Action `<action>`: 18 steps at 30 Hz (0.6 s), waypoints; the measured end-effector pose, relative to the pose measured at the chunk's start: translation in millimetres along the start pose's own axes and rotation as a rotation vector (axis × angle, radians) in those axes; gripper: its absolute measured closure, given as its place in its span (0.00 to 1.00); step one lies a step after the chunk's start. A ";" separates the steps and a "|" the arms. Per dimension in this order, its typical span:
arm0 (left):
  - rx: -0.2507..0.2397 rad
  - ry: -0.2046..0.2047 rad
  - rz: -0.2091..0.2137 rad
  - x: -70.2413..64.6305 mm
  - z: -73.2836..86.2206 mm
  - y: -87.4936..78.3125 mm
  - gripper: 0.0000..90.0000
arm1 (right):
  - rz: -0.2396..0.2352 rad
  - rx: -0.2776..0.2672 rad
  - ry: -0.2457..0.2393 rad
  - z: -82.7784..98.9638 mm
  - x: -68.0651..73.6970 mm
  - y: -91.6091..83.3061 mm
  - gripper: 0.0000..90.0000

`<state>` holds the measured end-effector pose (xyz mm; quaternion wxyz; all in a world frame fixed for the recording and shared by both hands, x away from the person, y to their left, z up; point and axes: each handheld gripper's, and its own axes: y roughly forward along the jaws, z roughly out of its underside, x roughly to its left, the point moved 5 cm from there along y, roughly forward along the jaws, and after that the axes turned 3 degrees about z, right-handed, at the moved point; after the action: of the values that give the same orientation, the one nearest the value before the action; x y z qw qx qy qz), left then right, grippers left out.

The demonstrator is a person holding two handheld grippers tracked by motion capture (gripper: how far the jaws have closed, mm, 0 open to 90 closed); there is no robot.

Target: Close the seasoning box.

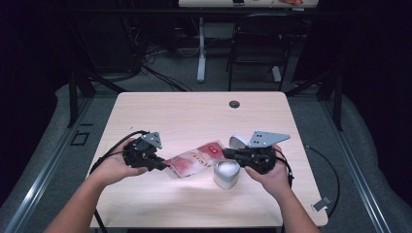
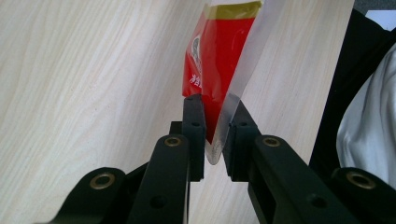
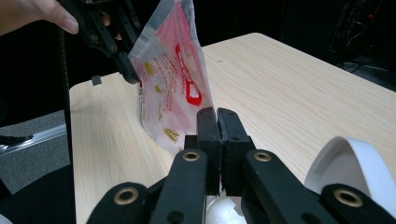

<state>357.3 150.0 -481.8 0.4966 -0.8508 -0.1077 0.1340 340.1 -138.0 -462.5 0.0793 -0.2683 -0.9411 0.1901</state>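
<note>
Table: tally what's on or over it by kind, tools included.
Handheld tools: 2, left tool and right tool
Red printed pouch: 1, held between both tools
White cup: 1, with white contents
White lid: 1, beside the cup
Total: 5

Red-printed clear packet point(image 1: 197, 159) stretched above table beside white cup point(image 1: 226, 174).
</note>
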 end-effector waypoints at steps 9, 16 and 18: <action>-0.002 -0.012 0.000 1.0 5.0 7.2 0.91 | 0.002 0.012 -0.022 -7.5 2.0 2.7 0.99; 0.000 -0.023 0.007 2.8 11.6 15.3 0.91 | -0.001 0.026 -0.046 -13.1 5.9 7.3 0.99; -0.001 -0.024 0.009 2.9 13.2 17.3 0.91 | -0.003 0.028 -0.051 -14.9 7.2 8.2 0.99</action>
<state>356.5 153.3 -503.5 0.4944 -0.8497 -0.1100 0.1464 341.7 -123.1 -451.7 0.0592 -0.2610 -0.9404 0.2100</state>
